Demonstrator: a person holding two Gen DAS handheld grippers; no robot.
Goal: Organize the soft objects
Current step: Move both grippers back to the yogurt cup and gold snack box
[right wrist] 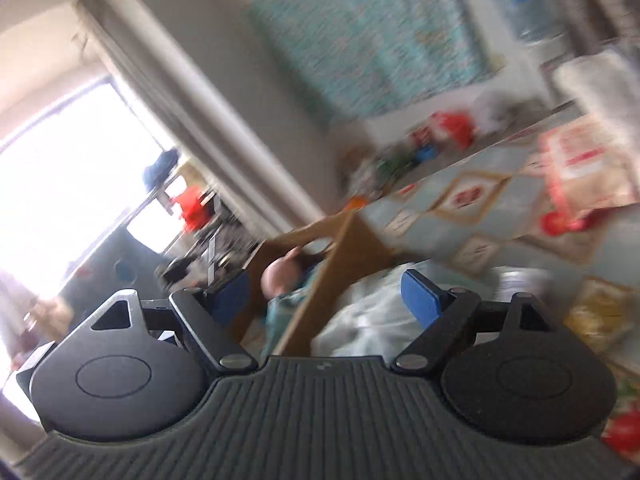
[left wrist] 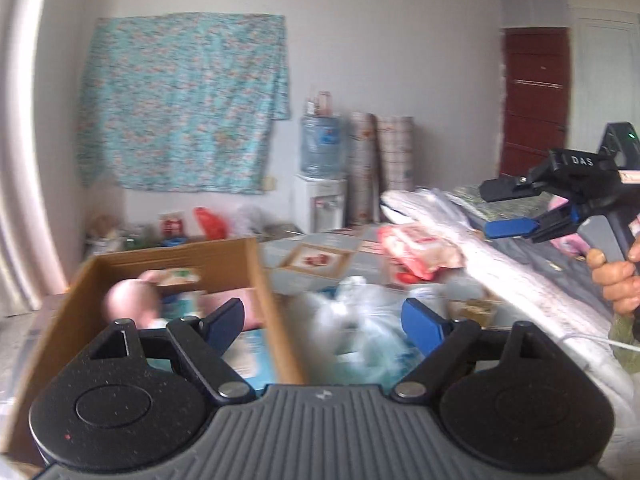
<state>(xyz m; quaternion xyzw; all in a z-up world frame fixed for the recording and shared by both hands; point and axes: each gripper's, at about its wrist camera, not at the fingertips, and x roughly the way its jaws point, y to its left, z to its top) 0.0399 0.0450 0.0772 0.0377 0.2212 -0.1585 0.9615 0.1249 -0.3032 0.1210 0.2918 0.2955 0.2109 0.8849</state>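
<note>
A brown cardboard box (left wrist: 256, 276) stands at the left on the bed and holds a pink soft ball (left wrist: 128, 300) and other soft packs. It also shows in the right wrist view (right wrist: 332, 264). My left gripper (left wrist: 322, 322) is open and empty above the box's right wall and a crumpled white-blue plastic bag (left wrist: 360, 320). My right gripper (right wrist: 324, 296) is open and empty; in the left wrist view it (left wrist: 496, 210) hovers at the right, held by a hand. A red-and-white soft pack (left wrist: 416, 252) lies further back on the bed.
A patterned bedcover (left wrist: 320, 256) and a white quilted blanket (left wrist: 480, 264) lie on the bed. A water dispenser (left wrist: 322, 168), rolled mats (left wrist: 380, 164), a teal cloth (left wrist: 184, 104) on the wall and a red door (left wrist: 534, 100) are behind. A bright window (right wrist: 60, 184) shows at the left.
</note>
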